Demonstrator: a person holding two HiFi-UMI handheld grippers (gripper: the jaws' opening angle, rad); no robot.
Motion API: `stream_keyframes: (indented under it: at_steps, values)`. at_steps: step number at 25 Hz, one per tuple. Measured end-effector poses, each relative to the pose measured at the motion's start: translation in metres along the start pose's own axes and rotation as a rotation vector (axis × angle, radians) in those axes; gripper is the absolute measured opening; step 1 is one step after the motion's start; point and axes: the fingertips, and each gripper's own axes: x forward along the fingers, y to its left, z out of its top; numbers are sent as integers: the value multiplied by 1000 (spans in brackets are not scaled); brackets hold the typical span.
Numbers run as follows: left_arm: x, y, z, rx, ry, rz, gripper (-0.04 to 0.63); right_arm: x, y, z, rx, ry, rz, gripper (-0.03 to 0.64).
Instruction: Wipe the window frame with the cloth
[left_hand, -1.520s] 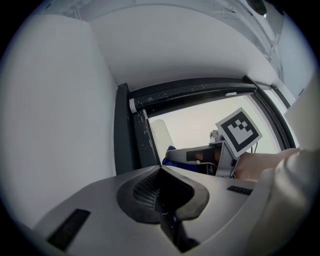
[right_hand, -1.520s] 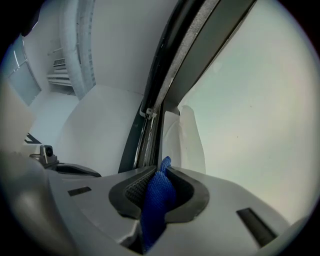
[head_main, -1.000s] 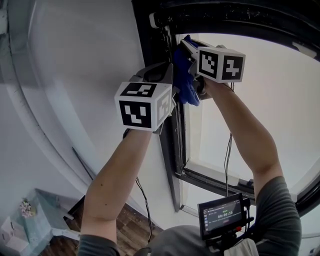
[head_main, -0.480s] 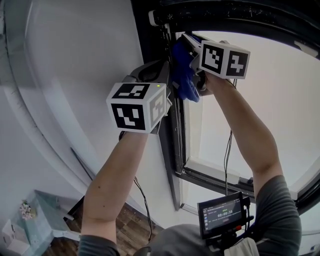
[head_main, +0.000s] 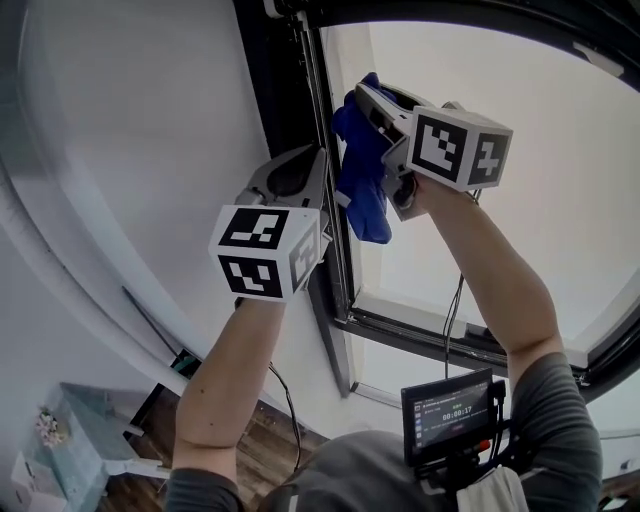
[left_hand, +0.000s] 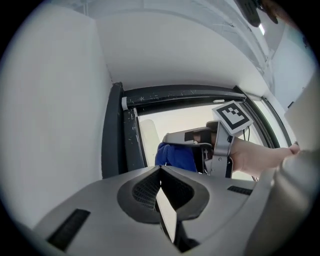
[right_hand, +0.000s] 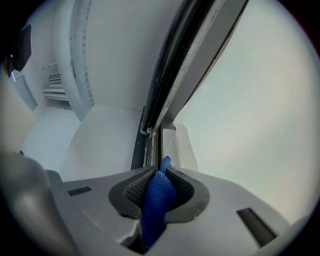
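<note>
A blue cloth (head_main: 362, 170) hangs from my right gripper (head_main: 363, 93), whose jaws are shut on it; in the right gripper view the cloth (right_hand: 156, 200) fills the gap between the jaws (right_hand: 161, 171). The gripper sits just right of the dark vertical window frame (head_main: 322, 120), and the cloth drapes beside the frame, over the pale glass. My left gripper (head_main: 318, 152) is lower and to the left, against the frame, with its jaws shut and nothing between them (left_hand: 160, 169). From there I see the frame (left_hand: 116, 135), the cloth (left_hand: 176, 156) and the right gripper.
A white wall (head_main: 140, 140) lies left of the frame, bright glass (head_main: 530, 90) right of it. A dark lower frame bar (head_main: 420, 335) crosses below. A small monitor (head_main: 447, 412) and a cable (head_main: 455, 300) hang near my chest. Furniture (head_main: 60, 430) stands on the wooden floor far below.
Both grippers have come down along the vertical frame. The cloth has come down with the right gripper and now hangs longer and more freely beside the frame.
</note>
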Motion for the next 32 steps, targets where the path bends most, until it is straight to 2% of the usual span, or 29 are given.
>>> stream_keyframes:
  at_steps: [5,11,14,19,22,28,32]
  values:
    - [4,-25,-27,-56,27,-53,8,-24,-8,-11,5,22,-30,64]
    - [18,-63,-21,-94,-18,-143,8,-68,-23,9,-80,20,-131,64]
    - [29,-88,-15,-123,-45,-219,8,-97,-38,21,-126,30,-223,64]
    - [49,-152,-1,-188,-116,-400,9,-161,-62,52,-259,54,-422,64]
    - [53,-179,1,-215,-121,-461,8,-193,-72,60,-301,70,-497,64]
    - [68,-288,35,-249,-160,-627,9,-300,-101,121,-399,81,-693,64]
    - [76,-342,60,-290,-182,-698,8,-351,-114,155,-473,105,-762,64]
